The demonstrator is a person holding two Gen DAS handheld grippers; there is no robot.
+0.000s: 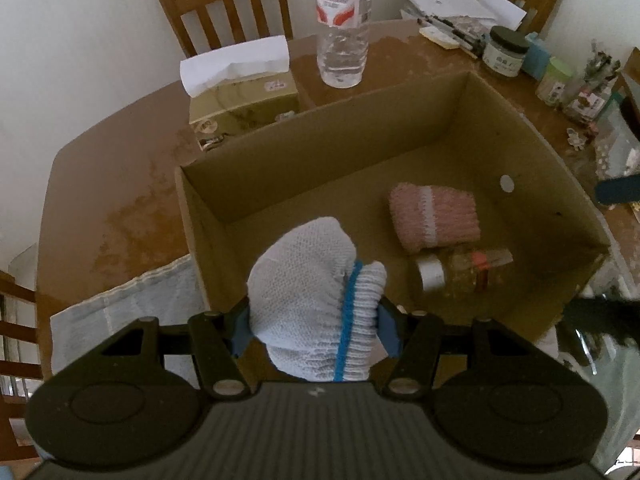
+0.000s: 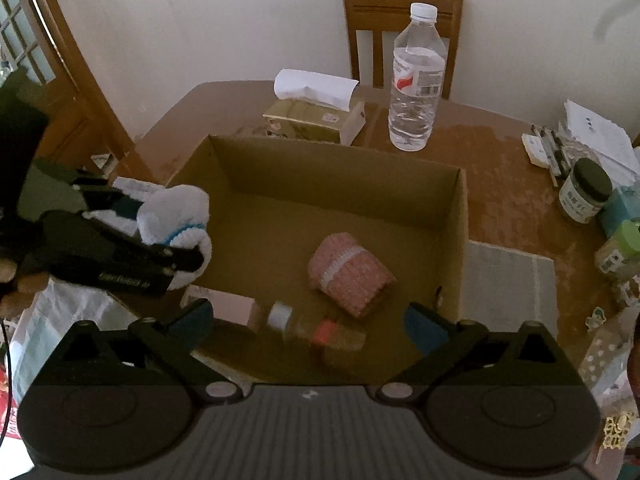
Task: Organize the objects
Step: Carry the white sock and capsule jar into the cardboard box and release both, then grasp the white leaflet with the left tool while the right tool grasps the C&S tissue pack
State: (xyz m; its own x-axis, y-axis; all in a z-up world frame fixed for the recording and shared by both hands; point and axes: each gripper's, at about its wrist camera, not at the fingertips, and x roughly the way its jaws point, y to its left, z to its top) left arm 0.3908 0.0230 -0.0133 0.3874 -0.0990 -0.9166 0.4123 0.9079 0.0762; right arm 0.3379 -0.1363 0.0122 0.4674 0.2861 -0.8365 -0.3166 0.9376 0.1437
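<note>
White knit, banded in bright blue, fills the left gripper (image 1: 316, 330): a rolled glove (image 1: 316, 300) is pinched between its two blue-padded fingers, and from the right wrist view that bundle hangs at the left rim of the cardboard box (image 1: 532, 136), just over the wall. Beside it, the right gripper (image 2: 310, 322) stands with its fingers spread wide and nothing between them, poised above the near side of the same box. Down on the box floor, close to the near wall, lies a small clear jar (image 2: 320, 332) on its side with a silver lid and an orange patch on it; its contents are too blurred to make out. Just beyond it, touching or nearly so, rests a pink rolled glove (image 2: 350, 280) with a pale stripe across it. Under the box's edge a light grey cloth (image 2: 508, 280) is spread on the brown table (image 2: 480, 148). Past the far wall of the box sits a gold tissue box (image 2: 316, 122) with a white sheet standing out of it, and next to that a clear water bottle (image 2: 416, 80) stands upright. Off to the right are a dark-lidded jar (image 2: 585, 190), some papers and pens, and behind the table a wooden chair (image 2: 400, 8) against the pale wall.
</note>
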